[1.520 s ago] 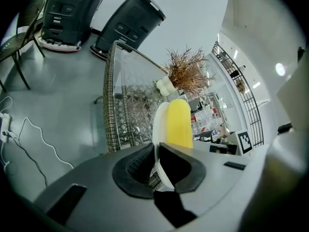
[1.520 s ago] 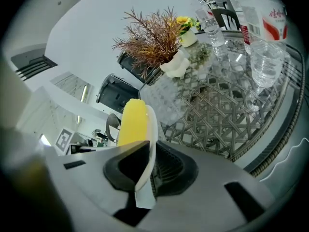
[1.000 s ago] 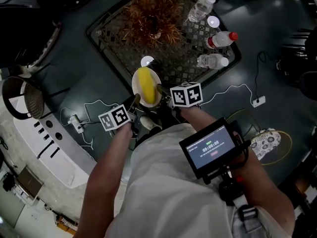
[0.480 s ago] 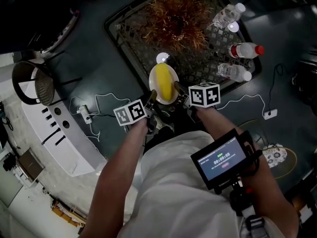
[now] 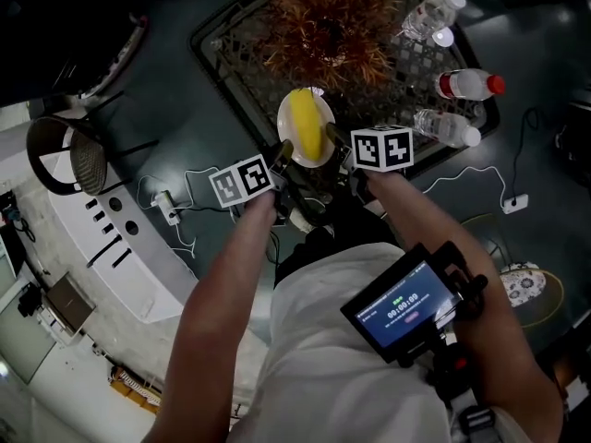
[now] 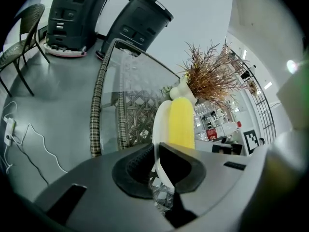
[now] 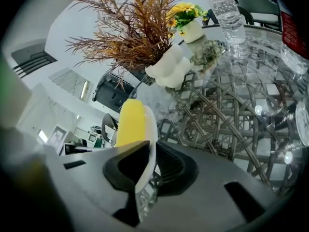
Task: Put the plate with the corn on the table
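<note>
The left tool and right tool each clamp the rim of one round white plate bearing one yellow corn cob, over the woven glass tabletop with three clear plastic bottles.

Dried russet plant fanned out wide from its white vase, and a small pot of yellow flowers sat just behind it. Three water bottles were grouped to the right, one a red-capped bottle. Down on the floor, a white plug block with its cable lay near a wicker chair.
</note>
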`<state>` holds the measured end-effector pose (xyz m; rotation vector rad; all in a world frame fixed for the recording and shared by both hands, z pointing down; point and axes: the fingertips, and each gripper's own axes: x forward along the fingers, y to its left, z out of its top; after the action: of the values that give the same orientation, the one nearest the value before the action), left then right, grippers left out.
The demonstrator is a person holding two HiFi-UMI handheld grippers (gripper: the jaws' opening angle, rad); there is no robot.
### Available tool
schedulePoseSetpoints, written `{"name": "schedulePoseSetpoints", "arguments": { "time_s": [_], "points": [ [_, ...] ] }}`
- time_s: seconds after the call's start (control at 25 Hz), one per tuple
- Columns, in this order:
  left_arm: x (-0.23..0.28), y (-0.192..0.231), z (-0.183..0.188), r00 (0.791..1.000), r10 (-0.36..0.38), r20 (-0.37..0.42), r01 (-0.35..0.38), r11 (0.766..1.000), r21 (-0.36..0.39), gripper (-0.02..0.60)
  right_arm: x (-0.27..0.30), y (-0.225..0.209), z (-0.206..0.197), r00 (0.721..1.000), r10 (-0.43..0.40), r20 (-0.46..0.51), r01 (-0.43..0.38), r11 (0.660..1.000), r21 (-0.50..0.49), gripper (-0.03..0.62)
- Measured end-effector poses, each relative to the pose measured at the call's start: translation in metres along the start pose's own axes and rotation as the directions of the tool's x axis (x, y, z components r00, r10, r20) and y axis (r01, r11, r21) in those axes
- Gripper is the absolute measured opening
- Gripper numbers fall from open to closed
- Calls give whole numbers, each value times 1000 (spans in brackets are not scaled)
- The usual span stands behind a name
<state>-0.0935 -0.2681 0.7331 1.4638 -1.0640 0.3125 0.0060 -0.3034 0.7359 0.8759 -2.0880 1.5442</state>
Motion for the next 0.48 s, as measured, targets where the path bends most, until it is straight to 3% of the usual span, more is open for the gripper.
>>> {"name": "schedulePoseSetpoints", "arguments": {
  "time_s": [0.48],
  "points": [
    [33,0,31,999,30,-37,-27,997,74,41,15,-26,28,997,-68,32,67,998,15,51]
  ]
}}
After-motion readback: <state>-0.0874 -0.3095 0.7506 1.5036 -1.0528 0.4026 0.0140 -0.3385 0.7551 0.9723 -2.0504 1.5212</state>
